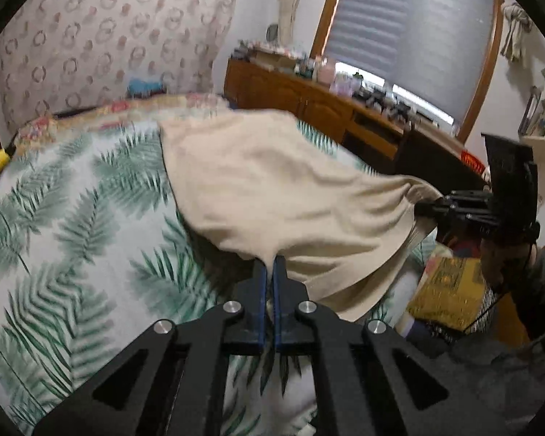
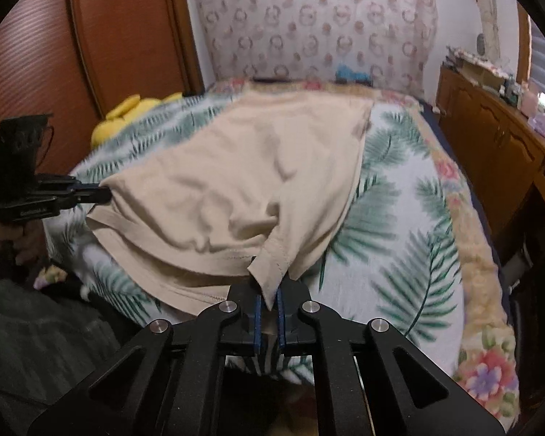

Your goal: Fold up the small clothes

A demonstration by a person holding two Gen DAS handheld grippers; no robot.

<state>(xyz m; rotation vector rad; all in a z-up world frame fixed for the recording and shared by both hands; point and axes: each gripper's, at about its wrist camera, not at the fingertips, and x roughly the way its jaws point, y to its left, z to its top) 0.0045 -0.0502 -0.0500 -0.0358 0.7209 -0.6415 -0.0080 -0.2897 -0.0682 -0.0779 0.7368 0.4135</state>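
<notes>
Both grippers are clamped on the near edge of a cream garment (image 1: 272, 189), one at each corner, so the cloth hangs stretched between them and slopes away onto the bed's palm-leaf bedspread (image 1: 72, 218), where its far end rests. The left gripper (image 1: 270, 265) points forward and downward, its blue-lined jaws pressed together on a pinch of fabric. The right gripper (image 2: 269, 290) is angled downward likewise, its jaws closed over a hemmed corner that pokes back between them. From the left wrist view the right gripper (image 1: 423, 210) reaches in level from the side, with a dark sleeve (image 1: 534, 290) behind it. From the right wrist view the left gripper (image 2: 105, 194) comes in level, a hand (image 2: 18, 236) wrapped round its handle. A yellow plush toy (image 2: 127, 114) lies at the bed's far side.
</notes>
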